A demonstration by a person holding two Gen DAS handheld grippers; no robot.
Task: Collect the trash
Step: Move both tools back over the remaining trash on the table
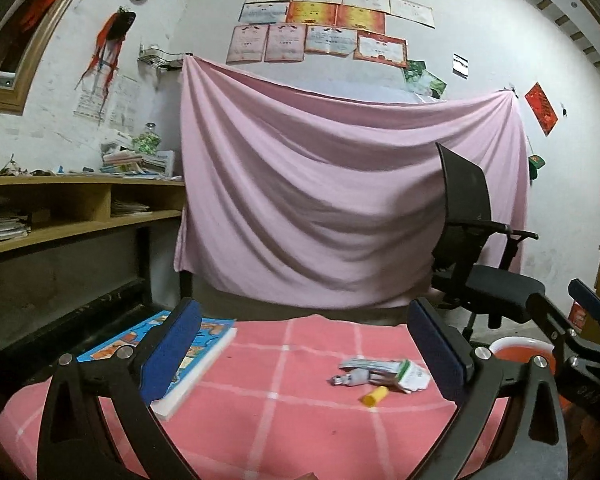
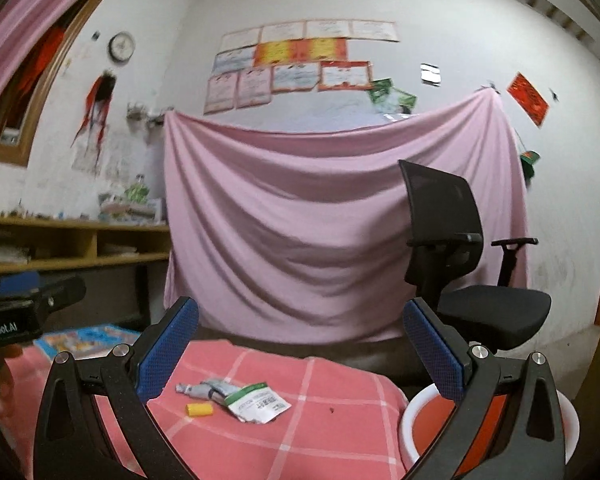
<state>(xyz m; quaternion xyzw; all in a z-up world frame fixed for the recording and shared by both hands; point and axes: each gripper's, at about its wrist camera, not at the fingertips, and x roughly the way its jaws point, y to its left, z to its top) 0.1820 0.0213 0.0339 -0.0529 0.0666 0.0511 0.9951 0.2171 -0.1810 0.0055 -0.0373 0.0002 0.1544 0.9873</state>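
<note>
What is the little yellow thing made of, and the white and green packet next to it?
The little yellow thing looks like smooth plastic, perhaps a cap: plain, even colour and a rounded shape. The white and green packet looks like thin printed foil or plastic film, since it is creased and torn open.

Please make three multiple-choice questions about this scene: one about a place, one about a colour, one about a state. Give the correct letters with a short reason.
1. Where does the book lie?
A. on the chair
B. on the checked cloth
C. in the bin

2. What colour is the small cap?
A. yellow
B. green
C. black

3. How is the left hand-held gripper?
A. shut on the cap
B. shut on the packet
C. open and empty

Answers: B, the book rests on the cloth's left part. A, the cap beside the packet is yellow. C, its jaws stand wide apart with nothing between them.
</note>
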